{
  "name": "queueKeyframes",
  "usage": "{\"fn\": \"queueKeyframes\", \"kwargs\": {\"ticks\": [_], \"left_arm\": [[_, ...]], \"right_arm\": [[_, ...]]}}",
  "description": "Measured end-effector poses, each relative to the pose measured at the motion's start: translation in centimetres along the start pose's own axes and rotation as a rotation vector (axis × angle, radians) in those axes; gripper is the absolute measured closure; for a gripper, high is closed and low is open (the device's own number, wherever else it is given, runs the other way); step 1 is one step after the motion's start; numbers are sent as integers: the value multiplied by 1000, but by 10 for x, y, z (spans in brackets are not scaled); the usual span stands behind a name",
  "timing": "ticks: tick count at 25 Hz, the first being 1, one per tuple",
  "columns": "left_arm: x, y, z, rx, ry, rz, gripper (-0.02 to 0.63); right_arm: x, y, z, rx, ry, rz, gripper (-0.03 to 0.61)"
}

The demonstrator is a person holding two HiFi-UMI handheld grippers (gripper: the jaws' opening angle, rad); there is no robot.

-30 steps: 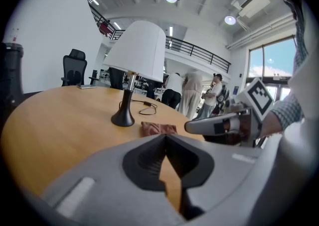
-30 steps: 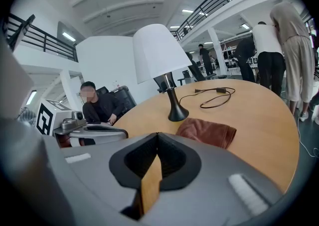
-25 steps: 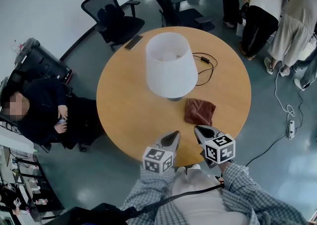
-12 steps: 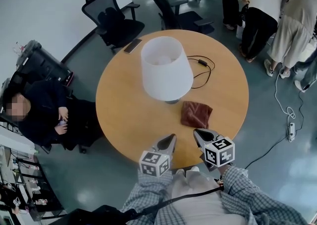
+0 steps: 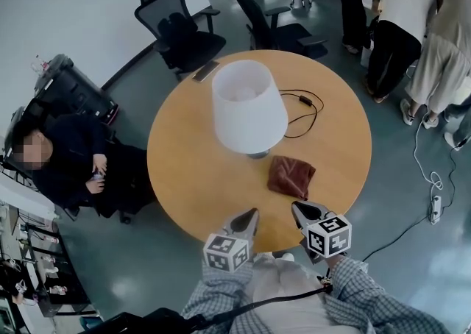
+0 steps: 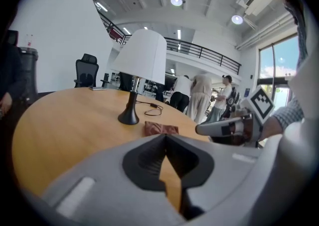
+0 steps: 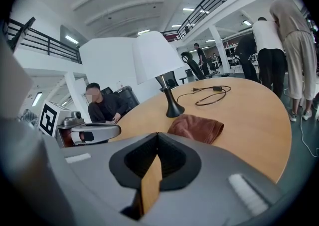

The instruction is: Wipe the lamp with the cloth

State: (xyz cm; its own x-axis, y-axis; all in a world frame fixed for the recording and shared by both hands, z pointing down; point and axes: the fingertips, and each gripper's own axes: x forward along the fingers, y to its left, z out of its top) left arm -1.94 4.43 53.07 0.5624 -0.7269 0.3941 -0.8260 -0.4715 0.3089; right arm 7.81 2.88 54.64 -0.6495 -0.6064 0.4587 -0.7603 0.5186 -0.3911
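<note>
The brown cloth (image 5: 291, 176) is lying flat on the round worktop (image 5: 184, 171), near the foot of the lamp (image 5: 248, 107) on the person's side. It is sitting almost straight ahead of the right gripper (image 5: 299, 209), with its longer side running crosswise to that gripper's line. The left gripper (image 5: 250, 215) is hovering beside the right one and is lying farther from the cloth. Both pairs of jaws are resting together, gripping nothing. The right gripper is looking the better placed for the pick, which is calling for its jaws to part first.
</note>
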Motion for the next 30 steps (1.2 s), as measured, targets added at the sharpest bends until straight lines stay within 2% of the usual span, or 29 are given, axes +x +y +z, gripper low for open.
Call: {"fn": "queueKeyframes", "kwargs": {"ticks": [8,14,19,24,30], "left_arm": [[3,46,32,0,-74,59,614],[1,90,92,60,-172,85,614],[5,110,136,111,-223,3,614],[18,120,140,153,-192,-79,613],[16,118,187,193,-295,-112,612]], "right_arm": [[15,-6,9,-18,9,-11,575],[35,-15,32,-21,-1,-33,575],[58,-22,53,-26,-6,-67,575],[70,-29,65,-10,-6,-126,575],[76,-42,60,-12,38,-159,575]]}}
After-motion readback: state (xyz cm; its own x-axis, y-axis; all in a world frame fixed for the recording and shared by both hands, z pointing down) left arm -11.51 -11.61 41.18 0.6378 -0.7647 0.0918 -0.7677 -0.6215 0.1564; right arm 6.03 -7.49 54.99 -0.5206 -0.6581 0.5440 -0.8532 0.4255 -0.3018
